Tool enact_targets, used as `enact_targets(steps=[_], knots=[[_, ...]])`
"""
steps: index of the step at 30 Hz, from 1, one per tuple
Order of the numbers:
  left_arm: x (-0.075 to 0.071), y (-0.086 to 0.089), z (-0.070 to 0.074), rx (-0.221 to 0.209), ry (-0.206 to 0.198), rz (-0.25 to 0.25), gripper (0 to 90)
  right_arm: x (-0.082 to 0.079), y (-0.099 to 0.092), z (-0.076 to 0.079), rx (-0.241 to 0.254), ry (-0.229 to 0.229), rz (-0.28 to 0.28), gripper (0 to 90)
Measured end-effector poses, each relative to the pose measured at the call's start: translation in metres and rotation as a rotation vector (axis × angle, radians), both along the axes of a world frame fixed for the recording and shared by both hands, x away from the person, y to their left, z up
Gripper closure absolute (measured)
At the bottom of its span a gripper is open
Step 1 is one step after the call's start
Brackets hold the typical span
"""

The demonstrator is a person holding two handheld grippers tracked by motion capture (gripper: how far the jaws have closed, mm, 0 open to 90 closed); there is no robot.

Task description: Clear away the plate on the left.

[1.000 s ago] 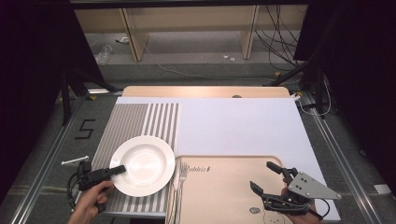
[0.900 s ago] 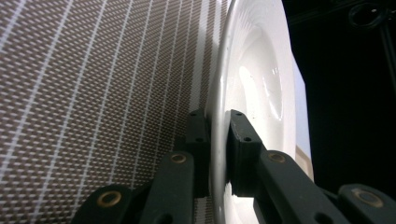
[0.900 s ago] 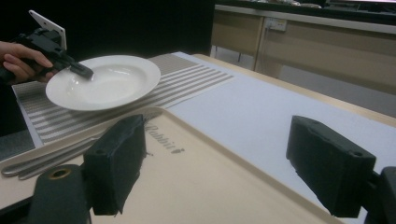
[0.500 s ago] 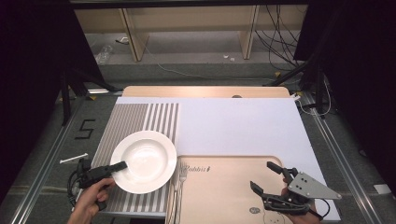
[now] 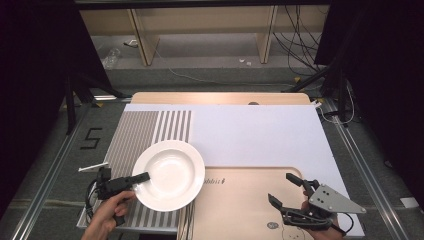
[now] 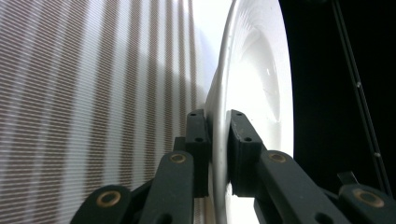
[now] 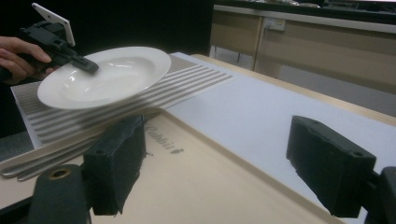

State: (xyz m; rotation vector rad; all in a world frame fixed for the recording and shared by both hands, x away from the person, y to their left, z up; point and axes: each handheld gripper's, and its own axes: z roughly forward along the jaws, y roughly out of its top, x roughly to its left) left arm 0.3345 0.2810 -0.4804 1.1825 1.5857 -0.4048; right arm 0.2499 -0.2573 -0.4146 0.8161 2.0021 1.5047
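Now the left gripper (image 5: 141, 176), its fingers (image 6: 198, 140) clamped on the near rim of the white plate (image 5: 170, 174), has carried it up and toward the wooden tray (image 5: 240, 200) since a second ago (it hangs tilted above the striped mat (image 5: 145, 130)). Setting it down on the tray looks next. Rightmost, the right gripper (image 5: 282, 192) waits with fingers spread, empty.
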Motion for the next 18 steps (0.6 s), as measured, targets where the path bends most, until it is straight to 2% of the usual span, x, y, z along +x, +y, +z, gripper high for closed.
enact_targets(steps=[5,7,12,18], knots=[[0.003,-0.02,-0.003,-0.022,0.016,-0.045,80.3,0.0,0.0,0.0,0.003,-0.003,0.0,20.6],[0.003,-0.026,-0.002,-0.007,0.014,-0.068,80.2,0.0,0.0,0.0,0.001,0.001,-0.002,20.5],[0.004,-0.039,-0.002,-0.012,0.019,-0.102,80.2,0.0,0.0,0.0,0.001,0.0,-0.003,20.5],[0.006,-0.056,0.001,0.005,0.008,-0.161,80.1,0.0,0.0,0.0,-0.001,-0.001,-0.003,20.5]])
